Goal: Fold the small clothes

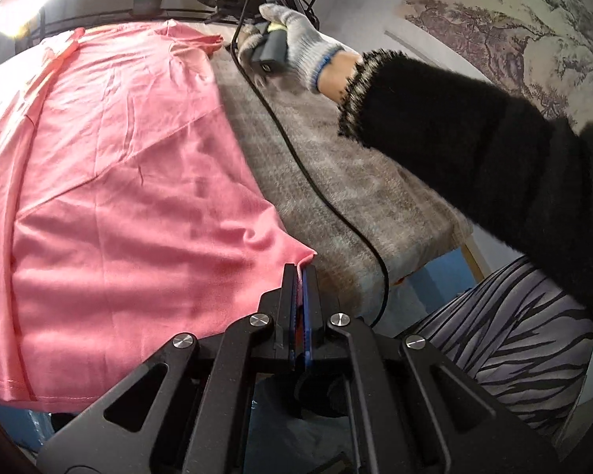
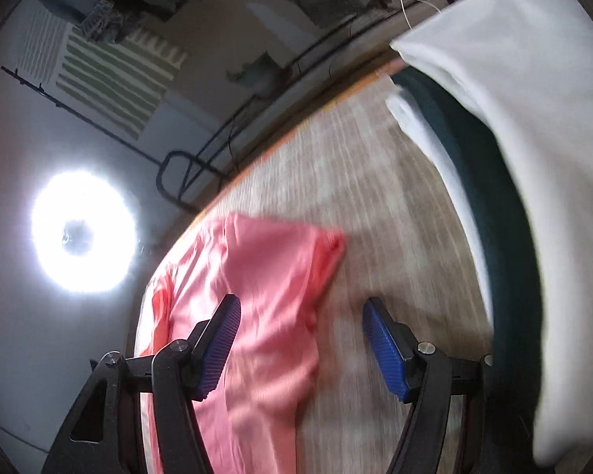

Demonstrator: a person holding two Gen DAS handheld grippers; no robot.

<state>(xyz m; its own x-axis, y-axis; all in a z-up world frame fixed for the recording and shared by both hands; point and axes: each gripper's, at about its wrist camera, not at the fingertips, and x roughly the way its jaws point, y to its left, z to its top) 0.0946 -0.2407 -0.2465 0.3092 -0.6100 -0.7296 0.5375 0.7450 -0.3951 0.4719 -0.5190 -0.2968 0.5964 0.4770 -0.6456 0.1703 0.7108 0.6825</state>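
Left wrist view: pink shirt [image 1: 110,181] spread flat over left and centre of frame on grey tablecloth [image 1: 336,197]. Left gripper [image 1: 299,276] at bottom centre, pinched tight on shirt's near corner, jaws together w/ fabric between. Black cable [image 1: 296,158] across cloth; gloved hand [image 1: 292,39] upper centre.

Right wrist view: ring light [image 2: 83,233] at left. Right gripper [image 2: 301,345] wide open, holding nothing, above shirt's sleeve end, lower centre. White cloth [image 2: 533,158] at right edge.

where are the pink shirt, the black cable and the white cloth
pink shirt [image 1: 110,181]: left wrist view, middle of its flat body
black cable [image 1: 296,158]: left wrist view, mid-run across the table
white cloth [image 2: 533,118]: right wrist view, upper fold
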